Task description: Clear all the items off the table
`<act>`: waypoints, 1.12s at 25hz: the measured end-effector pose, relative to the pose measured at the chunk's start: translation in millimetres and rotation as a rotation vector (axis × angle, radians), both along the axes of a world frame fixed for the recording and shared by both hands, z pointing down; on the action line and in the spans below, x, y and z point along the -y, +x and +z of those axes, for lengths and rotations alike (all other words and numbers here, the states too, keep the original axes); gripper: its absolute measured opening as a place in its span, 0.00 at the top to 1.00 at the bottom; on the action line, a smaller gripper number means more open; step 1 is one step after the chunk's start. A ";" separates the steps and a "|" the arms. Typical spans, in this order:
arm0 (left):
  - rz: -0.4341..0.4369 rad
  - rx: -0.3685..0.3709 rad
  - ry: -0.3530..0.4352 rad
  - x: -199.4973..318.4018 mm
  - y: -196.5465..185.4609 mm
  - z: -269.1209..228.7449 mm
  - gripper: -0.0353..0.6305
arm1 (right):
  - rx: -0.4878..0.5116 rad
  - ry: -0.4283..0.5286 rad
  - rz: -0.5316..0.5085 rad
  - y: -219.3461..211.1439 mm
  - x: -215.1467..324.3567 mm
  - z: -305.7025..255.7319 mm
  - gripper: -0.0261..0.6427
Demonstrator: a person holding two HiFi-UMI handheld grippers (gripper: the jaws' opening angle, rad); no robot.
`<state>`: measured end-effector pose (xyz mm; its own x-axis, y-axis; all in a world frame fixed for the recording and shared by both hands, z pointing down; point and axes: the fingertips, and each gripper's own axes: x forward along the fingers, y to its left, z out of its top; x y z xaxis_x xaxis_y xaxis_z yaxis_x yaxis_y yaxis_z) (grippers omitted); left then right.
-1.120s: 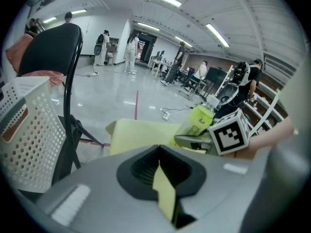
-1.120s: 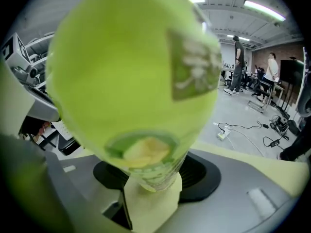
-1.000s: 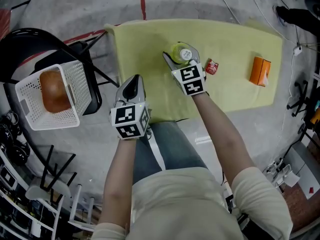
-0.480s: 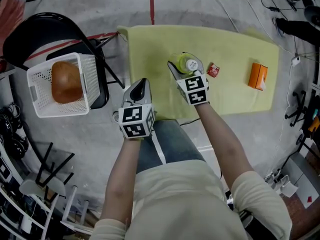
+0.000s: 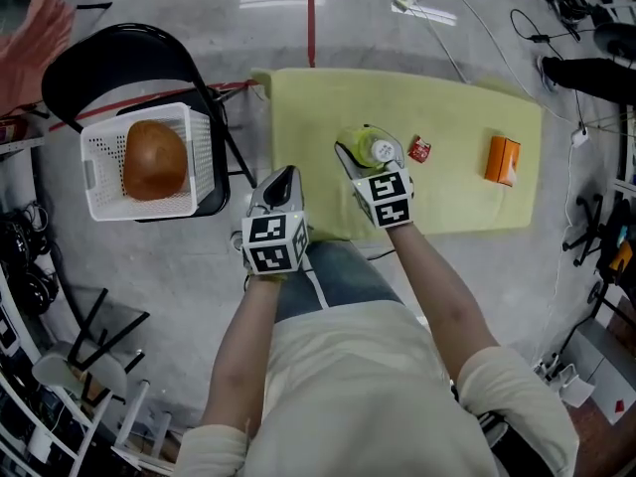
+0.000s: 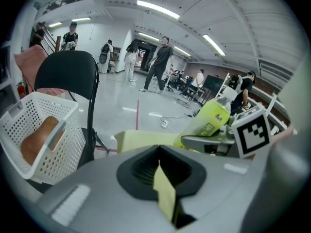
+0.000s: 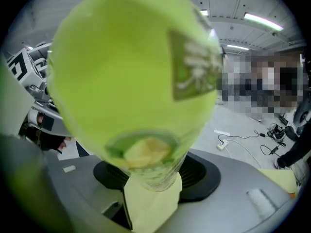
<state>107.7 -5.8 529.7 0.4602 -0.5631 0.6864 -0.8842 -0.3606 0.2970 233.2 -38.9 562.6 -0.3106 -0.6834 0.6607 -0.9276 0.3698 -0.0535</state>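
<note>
Right gripper (image 5: 370, 156) is clamped on the green bottle (image 5: 360, 144), held over the yellow table (image 5: 457, 107). Left gripper (image 5: 284, 177) is closed, with nothing in it. Risk: the smooth, round bottle may slip or tilt out of the jaws — likely if swung abruptly toward the basket (image 5: 99, 172). A red packet (image 5: 419, 150) and an orange carton (image 5: 502, 160) lie on the table.

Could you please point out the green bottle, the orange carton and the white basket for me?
green bottle (image 5: 360, 145), head view, its green shoulder beside the cap.
orange carton (image 5: 502, 160), head view, middle of its top face.
white basket (image 5: 100, 172), head view, its left perforated wall.
</note>
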 end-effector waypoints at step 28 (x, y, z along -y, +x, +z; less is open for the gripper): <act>-0.096 0.009 0.142 -35.9 -39.1 -101.4 0.93 | 0.007 0.069 -0.157 -46.0 -63.5 -115.4 0.56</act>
